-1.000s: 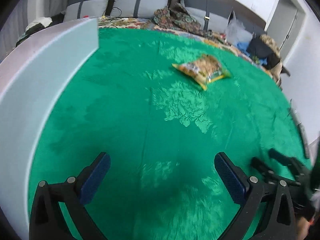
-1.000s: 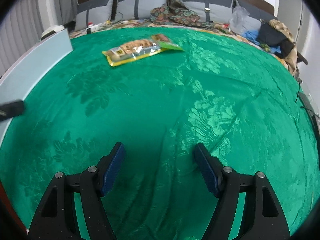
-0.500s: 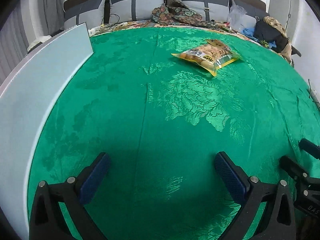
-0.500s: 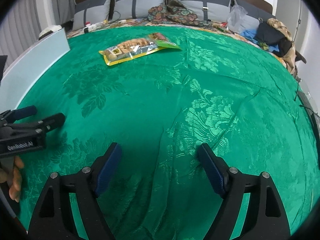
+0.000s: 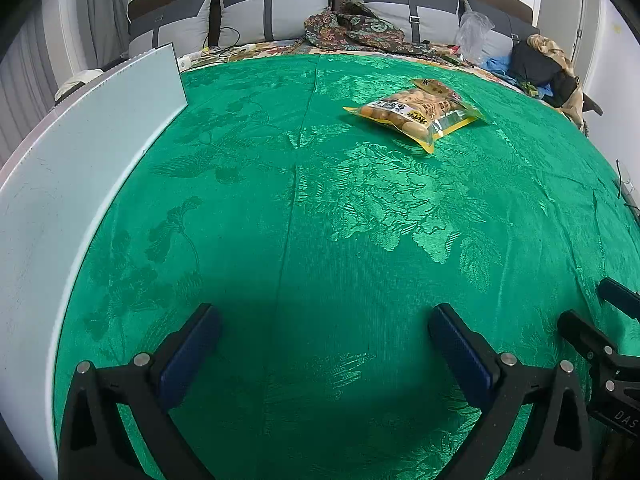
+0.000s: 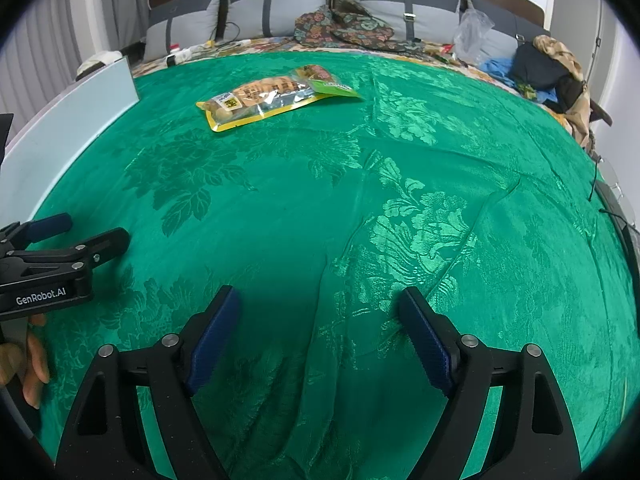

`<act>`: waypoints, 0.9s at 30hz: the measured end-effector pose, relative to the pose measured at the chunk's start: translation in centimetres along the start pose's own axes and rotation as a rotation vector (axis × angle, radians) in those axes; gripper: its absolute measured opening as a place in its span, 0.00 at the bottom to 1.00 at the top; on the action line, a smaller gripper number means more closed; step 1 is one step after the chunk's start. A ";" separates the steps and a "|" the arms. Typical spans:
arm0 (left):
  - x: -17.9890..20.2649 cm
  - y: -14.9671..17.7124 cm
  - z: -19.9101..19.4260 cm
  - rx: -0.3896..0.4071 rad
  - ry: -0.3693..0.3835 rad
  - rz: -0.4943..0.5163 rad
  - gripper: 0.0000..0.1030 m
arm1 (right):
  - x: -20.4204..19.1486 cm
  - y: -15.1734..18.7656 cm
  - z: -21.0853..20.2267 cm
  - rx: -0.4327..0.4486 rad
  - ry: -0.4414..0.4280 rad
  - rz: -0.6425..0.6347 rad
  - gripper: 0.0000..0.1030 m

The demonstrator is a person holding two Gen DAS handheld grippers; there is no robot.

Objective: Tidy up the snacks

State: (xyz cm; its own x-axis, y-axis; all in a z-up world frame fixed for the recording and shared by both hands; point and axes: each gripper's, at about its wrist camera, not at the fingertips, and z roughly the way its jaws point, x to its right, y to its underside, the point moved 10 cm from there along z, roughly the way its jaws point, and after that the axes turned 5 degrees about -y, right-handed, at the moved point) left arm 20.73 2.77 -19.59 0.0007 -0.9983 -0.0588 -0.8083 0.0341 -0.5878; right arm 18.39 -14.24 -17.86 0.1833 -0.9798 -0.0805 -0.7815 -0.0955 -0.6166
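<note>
While both grippers hover over near edge of green cloth (image 5: 320, 220), yellow snack bag (image 5: 414, 114) lies flat toward far edge, well apart from me. Second green snack packet (image 6: 326, 80) touches its far end, partly overlapped. Right gripper (image 6: 320, 336): jaws spread, just been opening, nothing between them. Left gripper (image 5: 320, 354): jaws spread wide, holding nothing. Bag's long axis runs slantwise across cloth. Pale upright panel (image 5: 80, 168) lines left edge. Pillows (image 5: 276, 12), patterned clothes (image 5: 352, 26) beyond far edge. Cloth between grippers and bag bare.
</note>
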 end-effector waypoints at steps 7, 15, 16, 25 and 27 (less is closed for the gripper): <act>0.0 0.0 0.0 0.000 0.000 0.000 1.00 | 0.0 0.0 0.0 0.001 0.000 0.001 0.82; 0.0 0.0 0.0 0.000 0.000 -0.001 1.00 | 0.0 0.0 0.1 0.001 -0.001 0.001 0.82; 0.0 0.0 0.0 0.000 0.000 -0.001 1.00 | 0.0 0.0 0.1 0.001 -0.001 0.001 0.82; 0.0 -0.1 0.0 0.000 0.001 -0.001 1.00 | 0.0 0.0 0.1 0.001 -0.001 0.002 0.82; 0.1 -0.1 0.1 -0.005 0.005 0.007 1.00 | 0.0 0.0 0.1 0.002 -0.002 0.002 0.82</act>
State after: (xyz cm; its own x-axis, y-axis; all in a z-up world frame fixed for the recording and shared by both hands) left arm 20.89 2.68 -19.60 -0.0077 -0.9982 -0.0592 -0.8112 0.0408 -0.5834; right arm 18.45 -14.19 -17.91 0.1825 -0.9797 -0.0830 -0.7810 -0.0932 -0.6176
